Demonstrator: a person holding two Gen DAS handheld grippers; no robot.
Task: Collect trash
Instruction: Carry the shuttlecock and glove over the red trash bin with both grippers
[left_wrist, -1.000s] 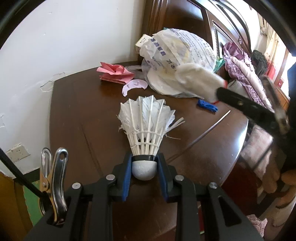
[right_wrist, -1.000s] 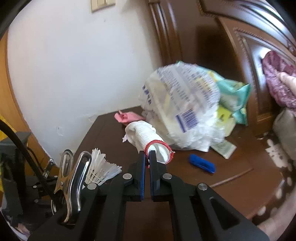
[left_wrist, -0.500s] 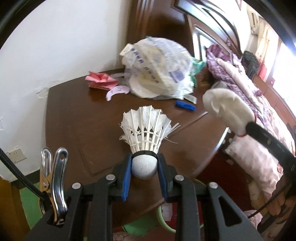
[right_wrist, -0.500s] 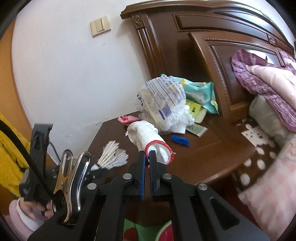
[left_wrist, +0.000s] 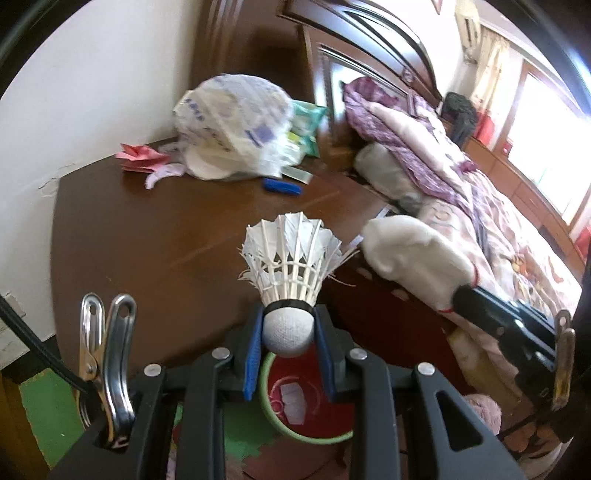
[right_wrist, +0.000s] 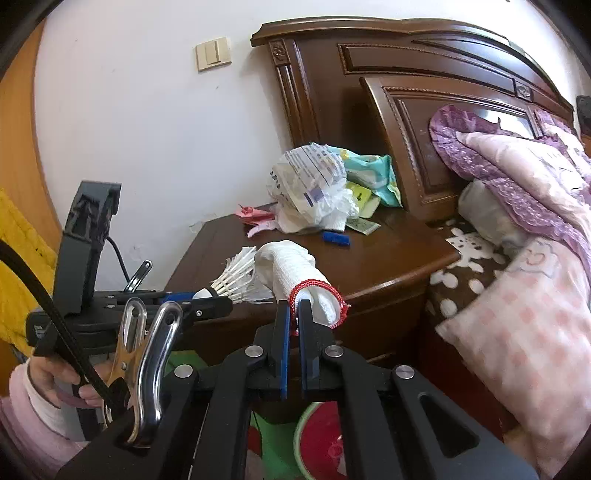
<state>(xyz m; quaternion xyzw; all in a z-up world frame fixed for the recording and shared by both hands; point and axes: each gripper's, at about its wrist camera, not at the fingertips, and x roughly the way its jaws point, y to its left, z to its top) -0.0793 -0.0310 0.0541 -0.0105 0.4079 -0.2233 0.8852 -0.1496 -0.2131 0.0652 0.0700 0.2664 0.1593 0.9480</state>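
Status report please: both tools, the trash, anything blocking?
Left tool shut on white feather shuttlecock. Right tool shut on white red-cuffed glove. Green-rimmed red bin below, nothing blocking.

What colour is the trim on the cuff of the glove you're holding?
Red trim on the white glove, clearest in the right wrist view.

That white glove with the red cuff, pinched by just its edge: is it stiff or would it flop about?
Probably floppy: the white glove is knitted cloth, and it sags past the right gripper, whose jaws pinch only the red cuff. It looks light, since so small a pinch carries it. Dropped into the bin, it would likely crumple, not roll.
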